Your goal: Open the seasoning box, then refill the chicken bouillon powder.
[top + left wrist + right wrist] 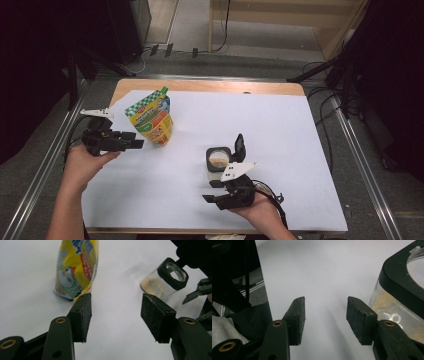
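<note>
A: Where did your tools stand?
B: My left tool (pixel 134 140) hung jaws apart, empty, just beside the yellow snack pouch (pixel 152 119) standing on the white tabletop (pixel 280 130). My right tool (pixel 212 192) was also apart and empty, just beside the clear jar (pixel 218 160), its black lid flipped open.

White sheet (pixel 280 130) on wooden table (pixel 200 85)
</note>
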Tool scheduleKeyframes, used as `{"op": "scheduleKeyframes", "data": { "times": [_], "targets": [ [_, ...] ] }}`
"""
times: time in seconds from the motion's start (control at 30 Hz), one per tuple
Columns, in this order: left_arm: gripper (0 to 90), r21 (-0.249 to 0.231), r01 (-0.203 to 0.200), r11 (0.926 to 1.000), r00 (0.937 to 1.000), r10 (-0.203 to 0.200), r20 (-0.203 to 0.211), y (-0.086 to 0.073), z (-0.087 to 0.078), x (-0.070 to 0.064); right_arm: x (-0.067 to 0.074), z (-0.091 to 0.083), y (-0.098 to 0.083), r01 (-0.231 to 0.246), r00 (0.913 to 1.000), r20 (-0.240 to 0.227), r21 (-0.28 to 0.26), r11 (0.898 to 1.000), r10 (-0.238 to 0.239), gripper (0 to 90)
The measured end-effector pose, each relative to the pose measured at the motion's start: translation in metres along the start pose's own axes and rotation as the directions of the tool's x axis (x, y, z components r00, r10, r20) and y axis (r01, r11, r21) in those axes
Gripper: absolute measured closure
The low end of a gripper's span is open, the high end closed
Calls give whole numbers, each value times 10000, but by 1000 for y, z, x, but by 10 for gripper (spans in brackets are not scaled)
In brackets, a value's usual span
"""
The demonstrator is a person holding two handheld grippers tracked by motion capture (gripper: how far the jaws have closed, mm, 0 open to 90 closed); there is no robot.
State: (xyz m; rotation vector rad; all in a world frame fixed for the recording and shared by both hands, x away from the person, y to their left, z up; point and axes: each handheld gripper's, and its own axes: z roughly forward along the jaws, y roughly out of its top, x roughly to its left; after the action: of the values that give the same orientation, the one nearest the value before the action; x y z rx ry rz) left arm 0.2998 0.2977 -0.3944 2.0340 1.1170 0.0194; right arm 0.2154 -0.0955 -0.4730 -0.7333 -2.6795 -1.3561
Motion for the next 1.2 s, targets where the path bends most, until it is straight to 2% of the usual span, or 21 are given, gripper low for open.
{"op": "scheduleKeyframes", "data": {
  "times": [0.13, 0.27, 0.33, 0.47, 0.53, 0.6, 0.73, 0.87, 0.97, 1.0, 1.07, 1.2],
  "targets": [
    [425, -277, 97, 9996, 9999, -96, 41, 2, 2, 4, 0, 1, 0, 24, 10000, -11, 22, 10000, -24, 510],
    [430, -274, 56, 9996, 10000, -56, -29, 7, 7, 7, 1, 2, 0, 65, 10000, -53, 6, 10000, -65, 510],
    [435, -423, 114, 9990, 9999, -116, -54, 10, 10, 8, 1, 2, 0, 84, 10000, -52, -6, 10000, -84, 510],
    [459, -440, 40, 9990, 9999, -46, -129, 16, 18, 9, 2, 2, -1, 81, 10000, -47, -14, 10000, -81, 509],
    [504, -397, 114, 9991, 9999, -113, 20, 19, 22, 10, 2, 2, -1, 67, 10000, -36, -23, 10000, -67, 509],
    [545, -365, 149, 9992, 9997, -155, -172, 21, 25, 11, 2, 2, -1, 40, 10000, -28, -36, 10000, -40, 509],
    [579, -732, 342, 9967, 9987, -369, -356, 25, 26, 13, 2, 1, -2, 10, 10000, 30, -67, 10000, -10, 508],
    [617, -958, 98, 9953, 9974, -166, -700, 28, 29, 11, 2, 2, -3, -20, 10000, 62, -57, 10000, 20, 507],
    [662, -1157, 196, 9931, 9977, -270, -623, 31, 33, 12, 2, 3, -3, -22, 10000, 39, -70, 10000, 22, 507],
    [676, -1135, 152, 9934, 9976, -228, -660, 32, 34, 12, 2, 4, -3, 17, 10000, 54, -94, 10000, -16, 506],
    [717, -1027, -43, 9947, 9941, -69, -1082, 33, 37, 10, 2, 4, -2, -20, 10000, 66, -97, 10000, 21, 506],
    [823, -1038, -205, 9944, 9917, 71, -1283, 33, 36, 9, 1, 6, -1, -73, 10000, 1, -238, 9997, 73, 505]
  ]
}}
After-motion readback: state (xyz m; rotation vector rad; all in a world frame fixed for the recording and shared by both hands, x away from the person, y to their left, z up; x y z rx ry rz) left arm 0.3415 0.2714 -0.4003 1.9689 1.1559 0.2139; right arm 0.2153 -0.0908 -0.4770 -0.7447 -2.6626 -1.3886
